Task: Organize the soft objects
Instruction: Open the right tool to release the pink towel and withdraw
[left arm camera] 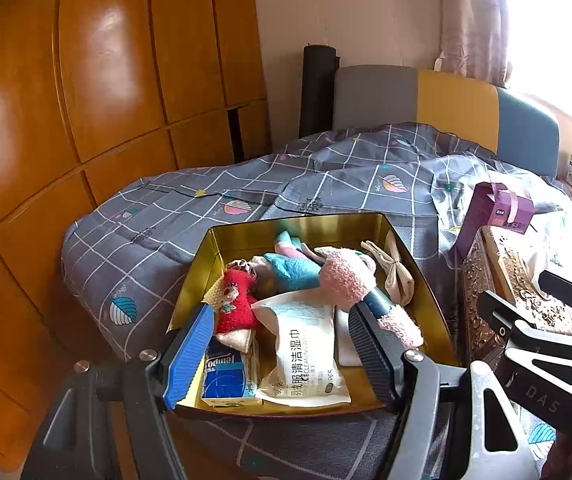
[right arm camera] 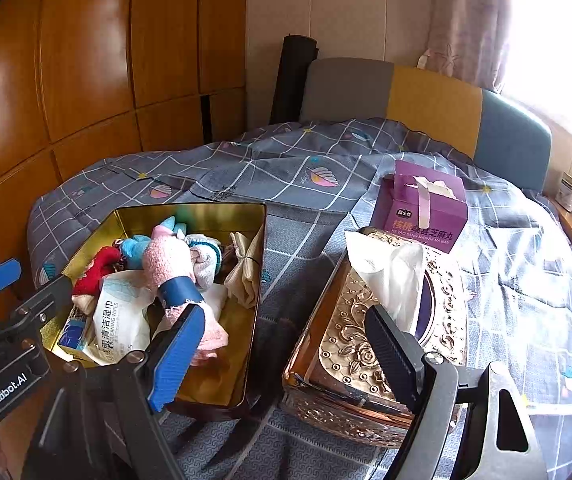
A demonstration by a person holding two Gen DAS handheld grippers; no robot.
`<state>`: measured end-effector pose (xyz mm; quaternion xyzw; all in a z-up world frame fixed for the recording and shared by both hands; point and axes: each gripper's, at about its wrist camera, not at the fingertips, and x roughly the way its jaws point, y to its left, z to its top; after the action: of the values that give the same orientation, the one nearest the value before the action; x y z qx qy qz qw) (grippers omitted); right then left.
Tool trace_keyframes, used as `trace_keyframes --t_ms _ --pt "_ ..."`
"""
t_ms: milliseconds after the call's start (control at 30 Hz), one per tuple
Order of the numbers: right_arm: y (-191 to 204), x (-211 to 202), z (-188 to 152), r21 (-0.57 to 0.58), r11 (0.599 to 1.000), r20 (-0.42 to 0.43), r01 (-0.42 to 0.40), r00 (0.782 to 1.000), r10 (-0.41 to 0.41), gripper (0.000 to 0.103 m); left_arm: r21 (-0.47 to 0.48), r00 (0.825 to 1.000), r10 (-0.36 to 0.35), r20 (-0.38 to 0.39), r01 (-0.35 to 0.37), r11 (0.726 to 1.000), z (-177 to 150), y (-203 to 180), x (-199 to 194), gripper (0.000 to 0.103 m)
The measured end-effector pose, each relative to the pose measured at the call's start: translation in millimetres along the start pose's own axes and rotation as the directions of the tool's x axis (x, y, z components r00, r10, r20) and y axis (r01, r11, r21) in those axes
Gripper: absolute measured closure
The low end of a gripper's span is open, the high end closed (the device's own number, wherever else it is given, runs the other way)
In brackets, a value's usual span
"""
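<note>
Broadly, I have the bed (right arm camera: 305, 168) with the gold tin (left arm camera: 246, 236) on it, ahead of my left gripper (left arm camera: 282, 344); right gripper (right arm camera: 282, 344) straddles the gap beside the tissue box (right arm camera: 349, 344). Both spread wide, empty. Pink sock (left arm camera: 349, 276) lies in the tin, long axis toward me, nearest the left.
</note>
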<state>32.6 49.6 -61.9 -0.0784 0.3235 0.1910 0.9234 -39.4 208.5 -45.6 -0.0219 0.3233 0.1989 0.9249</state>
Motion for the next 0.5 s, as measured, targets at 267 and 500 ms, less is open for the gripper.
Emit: trace_keyframes --t_ms 267,500 --pt "2.4 1.4 -0.9 -0.003 1.000 -0.005 -0.002 1.000 0.002 0.020 -0.002 1.000 0.010 -0.004 -0.010 1.000 -0.5 1.4 1.4 0.032" --pt "4.8 2.3 -0.4 -0.003 1.000 -0.004 0.001 1.000 -0.001 0.020 0.003 1.000 0.012 -0.012 -0.012 1.000 -1.5 2.2 2.5 0.032"
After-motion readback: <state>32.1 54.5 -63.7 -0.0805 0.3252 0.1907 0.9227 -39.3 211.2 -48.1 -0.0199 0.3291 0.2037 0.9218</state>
